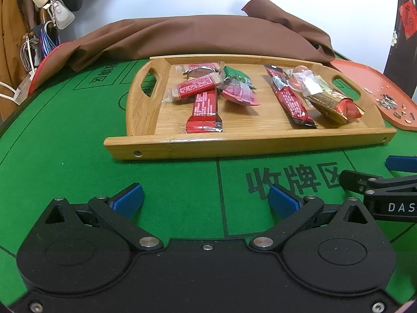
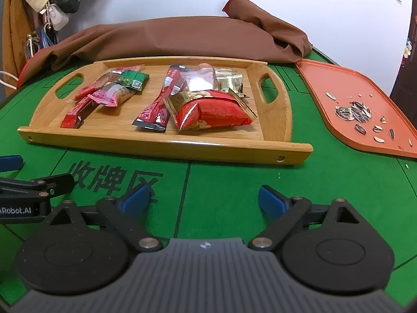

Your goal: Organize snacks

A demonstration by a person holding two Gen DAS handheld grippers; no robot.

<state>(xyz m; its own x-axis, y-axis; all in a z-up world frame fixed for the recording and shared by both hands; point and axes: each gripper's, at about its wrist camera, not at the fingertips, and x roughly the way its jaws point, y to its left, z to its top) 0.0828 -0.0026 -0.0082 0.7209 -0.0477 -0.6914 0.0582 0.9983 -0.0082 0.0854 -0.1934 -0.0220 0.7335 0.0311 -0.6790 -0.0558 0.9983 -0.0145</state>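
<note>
Both claws, left and right, hover spread and empty over the green bench, seemingly because the snacks already sit gathered in the tray.

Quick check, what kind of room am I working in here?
Likely a home game room: a green mahjong table with printed zones, coats and bags hanging by the wall, and a seed tray beside the snack tray.

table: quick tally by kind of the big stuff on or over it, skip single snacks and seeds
wooden tray: 1
orange tray: 1
red-edged thing, half under the cloth, cannot tell what: 1
brown cloth: 1
left tongs, open: 1
right tongs, open: 1
total: 6
</note>
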